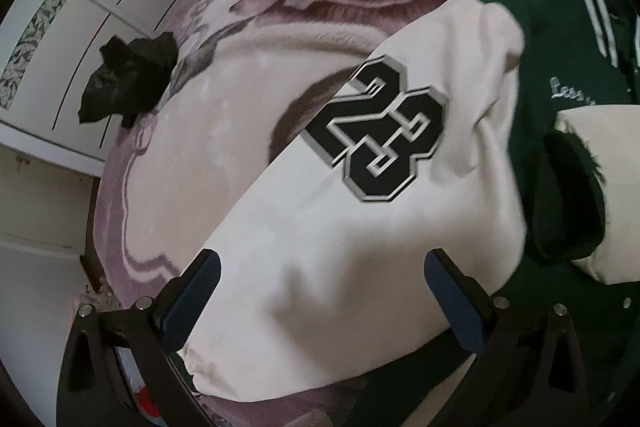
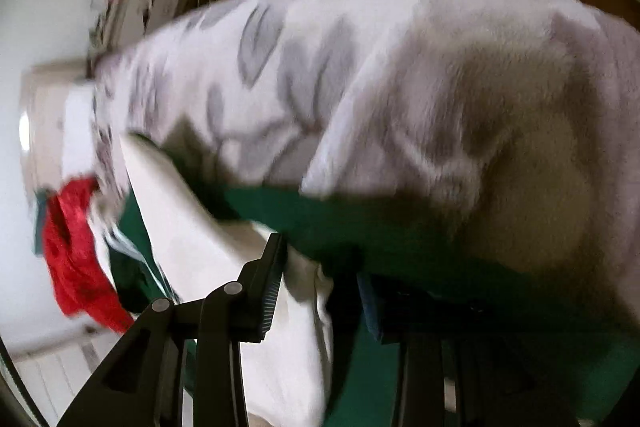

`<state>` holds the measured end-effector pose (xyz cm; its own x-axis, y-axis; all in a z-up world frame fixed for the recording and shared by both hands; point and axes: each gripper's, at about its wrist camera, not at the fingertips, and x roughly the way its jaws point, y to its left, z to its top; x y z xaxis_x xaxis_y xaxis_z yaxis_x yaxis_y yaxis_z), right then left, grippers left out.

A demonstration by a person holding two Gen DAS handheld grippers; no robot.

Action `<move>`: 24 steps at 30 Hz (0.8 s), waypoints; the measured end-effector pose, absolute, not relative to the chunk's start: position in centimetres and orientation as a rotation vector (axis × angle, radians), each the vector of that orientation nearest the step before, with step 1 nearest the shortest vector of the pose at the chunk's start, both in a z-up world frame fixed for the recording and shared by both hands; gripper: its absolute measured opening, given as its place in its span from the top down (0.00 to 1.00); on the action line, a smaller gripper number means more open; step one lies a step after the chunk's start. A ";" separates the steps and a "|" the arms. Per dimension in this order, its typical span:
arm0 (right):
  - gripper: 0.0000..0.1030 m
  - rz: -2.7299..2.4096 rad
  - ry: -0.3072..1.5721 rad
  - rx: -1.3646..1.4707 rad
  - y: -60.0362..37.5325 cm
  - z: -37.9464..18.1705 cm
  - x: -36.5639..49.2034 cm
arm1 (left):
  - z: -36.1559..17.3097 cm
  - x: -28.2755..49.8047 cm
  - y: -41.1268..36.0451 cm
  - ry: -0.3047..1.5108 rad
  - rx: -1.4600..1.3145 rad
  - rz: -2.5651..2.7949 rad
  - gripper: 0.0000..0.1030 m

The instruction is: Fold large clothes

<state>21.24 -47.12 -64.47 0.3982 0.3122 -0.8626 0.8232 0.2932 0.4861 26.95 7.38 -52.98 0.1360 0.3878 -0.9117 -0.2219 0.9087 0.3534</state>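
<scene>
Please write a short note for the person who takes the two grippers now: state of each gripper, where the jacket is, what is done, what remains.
Left gripper: jaws wide open above the cream sleeve with the 28 patch; nothing gripped.
Right gripper: jaws partly open, cream cloth between them; the view is blurred, so the grip is uncertain.
Green jacket lies on the floral blanket.
Done: that sleeve lies over the green body.
Left: probably the remaining folds.

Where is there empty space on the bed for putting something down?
Free: the rose blanket between the black cloth and the white sleeve with the 28. Crowded: the right side, where the green jacket lies.
</scene>
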 end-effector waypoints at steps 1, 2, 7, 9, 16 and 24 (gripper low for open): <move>0.63 -0.469 1.189 1.235 -45.7 -63.1 21.0 | -53.1 26.7 7.7 1.370 0.142 0.453 0.00; 0.63 -0.465 1.192 1.201 -43.6 -62.1 21.4 | -53.2 26.5 8.0 1.372 0.141 0.465 0.00; 0.56 -0.220 1.295 1.027 -30.8 -57.8 21.7 | -53.7 25.3 10.3 1.378 0.167 0.559 0.00; 0.56 -0.059 1.377 1.099 -25.6 -59.5 23.4 | -53.7 24.6 12.1 1.404 0.146 0.604 0.00; 0.51 0.218 1.522 0.772 -6.9 -59.8 27.6 | -53.3 17.5 20.6 1.467 0.045 0.795 0.00; 0.51 0.230 1.521 0.533 -2.4 -56.9 26.4 | -58.8 9.0 29.9 1.558 -0.607 0.702 0.00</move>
